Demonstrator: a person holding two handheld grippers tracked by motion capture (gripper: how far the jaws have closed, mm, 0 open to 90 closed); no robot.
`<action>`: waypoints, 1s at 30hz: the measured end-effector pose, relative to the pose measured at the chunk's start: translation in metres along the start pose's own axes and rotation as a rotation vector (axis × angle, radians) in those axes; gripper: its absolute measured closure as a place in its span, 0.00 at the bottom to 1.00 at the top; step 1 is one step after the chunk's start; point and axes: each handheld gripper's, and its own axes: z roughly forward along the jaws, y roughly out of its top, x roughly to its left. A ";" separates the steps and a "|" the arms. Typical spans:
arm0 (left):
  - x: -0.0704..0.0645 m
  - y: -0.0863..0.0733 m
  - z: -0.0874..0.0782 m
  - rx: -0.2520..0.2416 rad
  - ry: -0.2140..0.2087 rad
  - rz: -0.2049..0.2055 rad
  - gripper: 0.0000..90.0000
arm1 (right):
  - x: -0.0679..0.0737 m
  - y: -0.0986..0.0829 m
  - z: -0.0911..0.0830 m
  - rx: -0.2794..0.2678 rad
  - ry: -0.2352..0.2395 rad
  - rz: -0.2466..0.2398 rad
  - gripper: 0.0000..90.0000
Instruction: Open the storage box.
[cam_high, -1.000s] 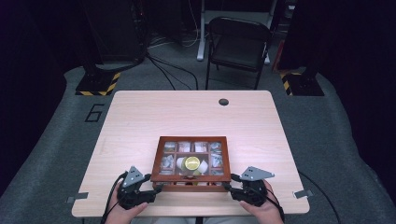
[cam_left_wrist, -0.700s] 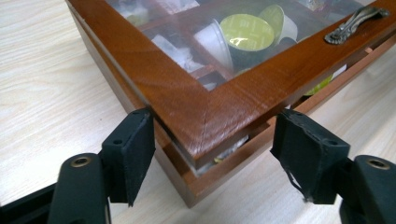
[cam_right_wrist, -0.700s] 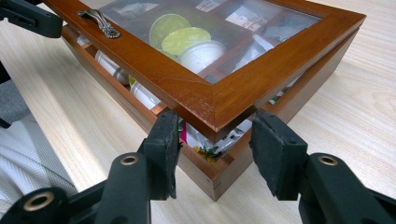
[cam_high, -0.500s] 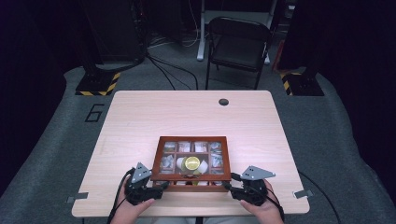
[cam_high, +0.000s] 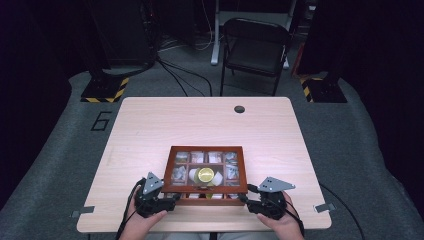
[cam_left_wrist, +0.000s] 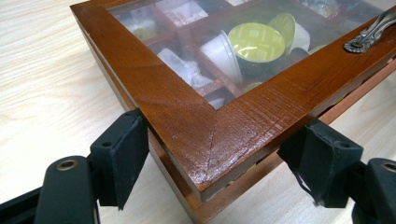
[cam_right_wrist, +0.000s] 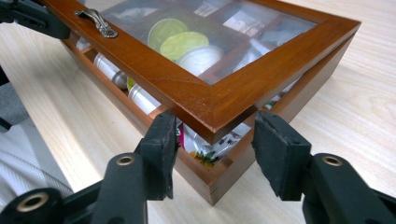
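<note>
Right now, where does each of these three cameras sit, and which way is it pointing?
High view: above the person's side, looking forward and down on the table; both hands, the left gripper and right gripper show.
Left gripper view: rides the left gripper, faces the wooden box corner; its own fingers show.
Right gripper view: rides the right gripper, faces the box's other near corner; its own fingers show.
Shared: box, glass lid, metal handle.
</note>
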 end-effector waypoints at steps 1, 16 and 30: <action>0.001 0.001 0.000 -0.008 0.001 -0.003 0.27 | 0.000 0.000 0.000 -0.005 -0.001 -0.003 0.54; 0.007 0.025 -0.011 -0.071 0.027 -0.039 0.26 | -0.003 0.023 -0.005 -0.080 -0.025 0.026 0.48; 0.017 0.047 -0.017 -0.116 0.013 -0.066 0.26 | -0.011 0.050 -0.009 -0.102 -0.027 0.042 0.47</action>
